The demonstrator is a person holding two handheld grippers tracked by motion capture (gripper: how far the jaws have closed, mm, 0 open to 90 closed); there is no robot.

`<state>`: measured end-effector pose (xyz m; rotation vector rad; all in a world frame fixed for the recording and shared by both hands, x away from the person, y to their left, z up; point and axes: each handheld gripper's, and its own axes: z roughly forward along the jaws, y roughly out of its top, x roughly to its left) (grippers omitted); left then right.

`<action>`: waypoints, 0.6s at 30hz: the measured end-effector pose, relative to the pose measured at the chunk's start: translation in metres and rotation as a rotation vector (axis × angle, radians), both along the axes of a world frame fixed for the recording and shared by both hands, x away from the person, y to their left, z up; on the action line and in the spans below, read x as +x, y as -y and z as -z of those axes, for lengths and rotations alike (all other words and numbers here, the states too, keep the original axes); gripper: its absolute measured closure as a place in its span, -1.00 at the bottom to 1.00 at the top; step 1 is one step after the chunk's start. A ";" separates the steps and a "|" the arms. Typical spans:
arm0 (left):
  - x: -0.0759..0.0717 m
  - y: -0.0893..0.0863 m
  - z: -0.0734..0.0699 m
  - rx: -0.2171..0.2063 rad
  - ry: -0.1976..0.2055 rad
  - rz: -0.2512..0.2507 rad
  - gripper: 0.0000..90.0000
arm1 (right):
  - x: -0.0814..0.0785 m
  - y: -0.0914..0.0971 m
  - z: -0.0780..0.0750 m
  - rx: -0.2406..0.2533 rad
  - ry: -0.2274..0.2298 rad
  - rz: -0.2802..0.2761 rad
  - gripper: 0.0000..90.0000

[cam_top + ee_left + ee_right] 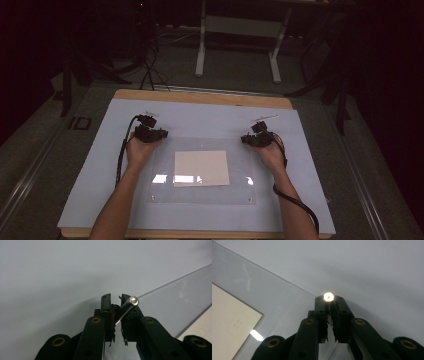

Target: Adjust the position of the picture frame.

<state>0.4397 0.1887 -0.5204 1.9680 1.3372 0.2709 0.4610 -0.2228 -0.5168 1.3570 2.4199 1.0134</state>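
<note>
Left gripper point(116, 298): clamped on a slim metal pin point(130, 304), tilted, round end up, likely for placing. Right gripper point(329, 299): clamped on a second pin point(328, 296), upright. Both hover above the upper corners of the clear sheet point(240, 185), centre frame, covering cream paper point(201, 168) on the desk point(200, 115). Nothing obstructs.

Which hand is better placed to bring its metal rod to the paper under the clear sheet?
Neither clearly; slightly the left. The left gripper and the right gripper each clamp a metal rod beside the clear sheet. The paper lies a little nearer the left.
</note>
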 end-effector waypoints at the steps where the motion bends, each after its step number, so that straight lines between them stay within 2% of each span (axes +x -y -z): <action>1: 0.000 0.000 0.000 -0.001 -0.001 -0.002 0.80 | 0.000 0.000 0.001 0.005 0.004 0.000 0.84; 11: 0.000 0.000 0.000 0.004 -0.004 -0.003 0.80 | -0.001 0.000 0.002 -0.004 0.020 -0.015 0.84; 18: -0.002 -0.001 0.002 -0.030 0.006 -0.018 0.77 | -0.001 0.001 0.003 0.007 0.021 -0.012 0.83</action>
